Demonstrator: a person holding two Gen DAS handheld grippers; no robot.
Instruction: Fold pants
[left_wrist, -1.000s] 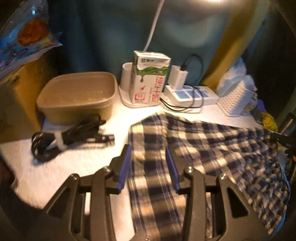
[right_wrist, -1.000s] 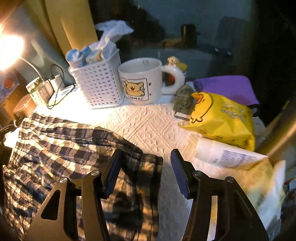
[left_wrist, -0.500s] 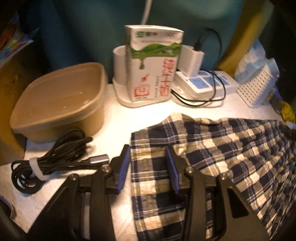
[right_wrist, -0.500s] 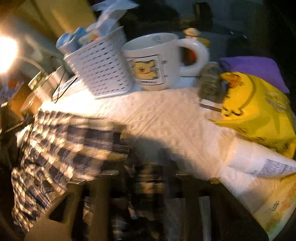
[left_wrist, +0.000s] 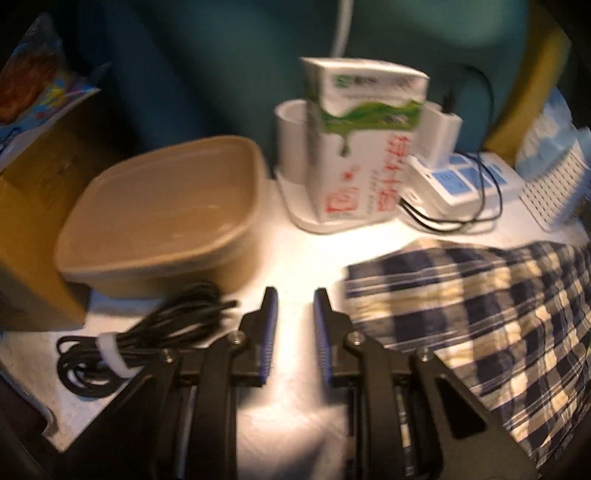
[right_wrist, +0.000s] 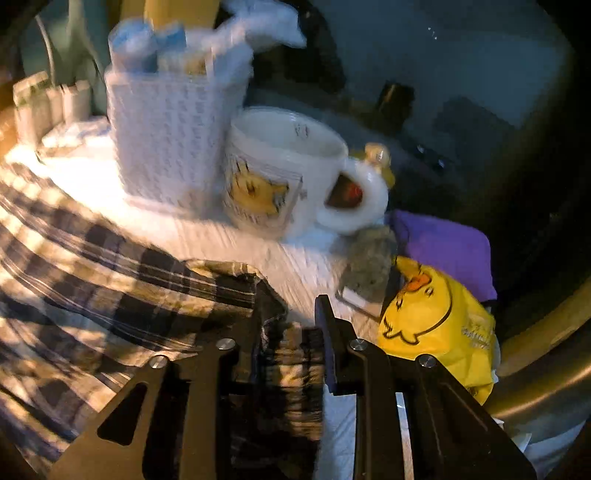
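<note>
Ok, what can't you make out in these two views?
1. Far end of the pants: left wrist view, cut off by the right edge.
2. Print on the carton: left wrist view, motion blur.
3. Picture on the mug: right wrist view, motion blur.
4. Contents of the basket: right wrist view, blurred.

The left tongs (left_wrist: 294, 301) show two black plastic arms with triangular cut-outs, each tipped by a narrow finger faced with a ribbed blue pad (left_wrist: 269, 325). Silver screw heads dot the joints. The right tongs (right_wrist: 290, 312) carry the same black frame, the same cut-outs and silver screws, their pad faces dark blue.
</note>
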